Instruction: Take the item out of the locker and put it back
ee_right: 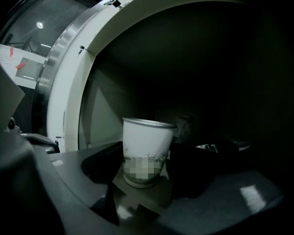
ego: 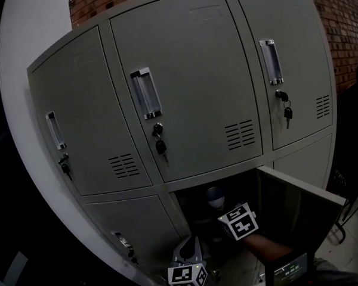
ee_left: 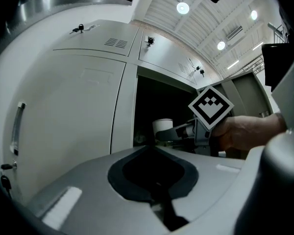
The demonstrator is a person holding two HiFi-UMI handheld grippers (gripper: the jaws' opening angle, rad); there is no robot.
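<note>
A white paper cup [ee_right: 146,143] with a faint leaf print stands upright on the floor of the open lower locker compartment [ego: 194,204]. My right gripper [ee_right: 147,156] reaches into that compartment, open, with the cup between its jaws; the right pad sits at the cup's side and the left pad shows a small gap. From the head view the cup [ego: 214,194] is just beyond the right gripper [ego: 219,212]. My left gripper [ego: 190,248] hangs outside, below the opening, shut and holding nothing. In its own view the left gripper [ee_left: 149,150] faces the cup [ee_left: 162,126] and the right gripper [ee_left: 175,131].
The compartment's door [ego: 298,210] stands swung out to the right. Closed grey locker doors [ego: 185,82] with handles and hanging keys [ego: 161,146] fill the wall above and to the left. The inside of the compartment is dark.
</note>
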